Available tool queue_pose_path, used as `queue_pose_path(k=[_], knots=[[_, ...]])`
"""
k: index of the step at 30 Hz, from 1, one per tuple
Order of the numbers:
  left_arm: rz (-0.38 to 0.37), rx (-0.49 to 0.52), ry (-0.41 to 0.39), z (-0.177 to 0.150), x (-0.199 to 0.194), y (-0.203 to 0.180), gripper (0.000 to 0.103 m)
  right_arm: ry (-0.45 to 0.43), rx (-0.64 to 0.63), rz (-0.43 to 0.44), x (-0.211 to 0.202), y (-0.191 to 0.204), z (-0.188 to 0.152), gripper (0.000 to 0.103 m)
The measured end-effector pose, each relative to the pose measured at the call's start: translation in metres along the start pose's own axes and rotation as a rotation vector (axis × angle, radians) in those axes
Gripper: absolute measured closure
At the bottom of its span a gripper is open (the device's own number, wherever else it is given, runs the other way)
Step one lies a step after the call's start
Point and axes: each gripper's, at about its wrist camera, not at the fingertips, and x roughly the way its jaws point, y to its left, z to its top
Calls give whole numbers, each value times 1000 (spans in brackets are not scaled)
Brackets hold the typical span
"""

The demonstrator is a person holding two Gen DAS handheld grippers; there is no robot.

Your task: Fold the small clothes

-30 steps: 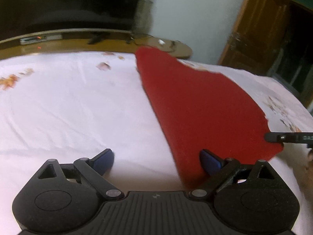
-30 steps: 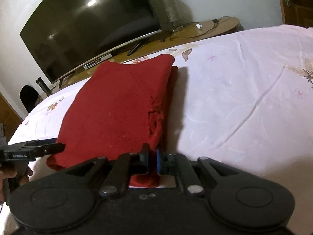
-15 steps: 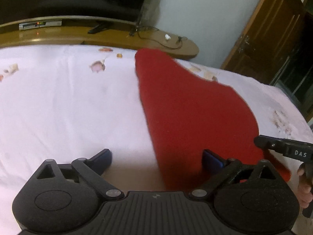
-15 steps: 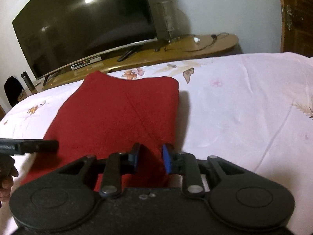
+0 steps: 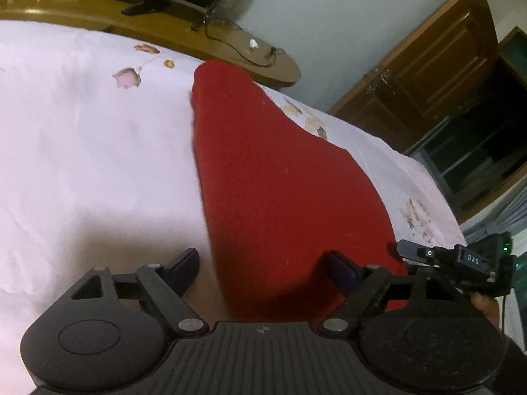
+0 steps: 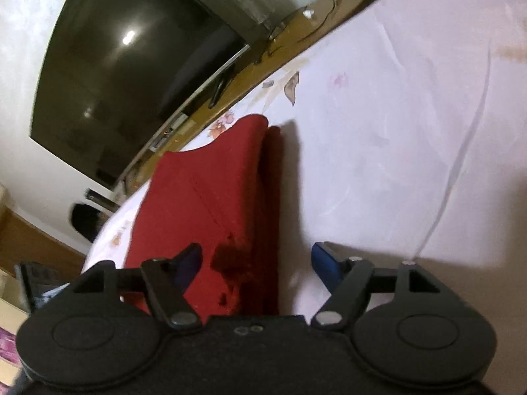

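A red knitted garment lies folded lengthwise on the white bed sheet. My left gripper straddles its near left corner, jaws wide and closing, pads clear of the cloth. In the right wrist view the garment shows its stacked right edge. My right gripper hangs over that near edge with its jaws opening; the cloth lies between them, unpressed. A finger of the right gripper pokes in at the right of the left wrist view.
The flowered sheet spreads wide on both sides of the garment. Beyond the bed's far edge stand a wooden bench with cables and a large dark TV. A brown wooden door is at the far right.
My right gripper has opened and let go of the garment's near edge. Both grippers have rolled and shifted sideways. The left one now sits further over the garment's corner.
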Motion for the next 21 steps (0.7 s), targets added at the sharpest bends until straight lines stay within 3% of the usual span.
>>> queue_pose_path(k=[6,10,13,21], knots=[[-49,-22,3,8,16,3,20,54,-7,65,10,-1,8,31],[-70,-44,-4,13,21,6,20,87,-27,96,28,3,14,46],[-78,-44,-5,13,22,6,20,95,-47,116,38,9,15,47],[-31,59,7,11,22,-10,20,90,-9,144,22,-7,11,58]])
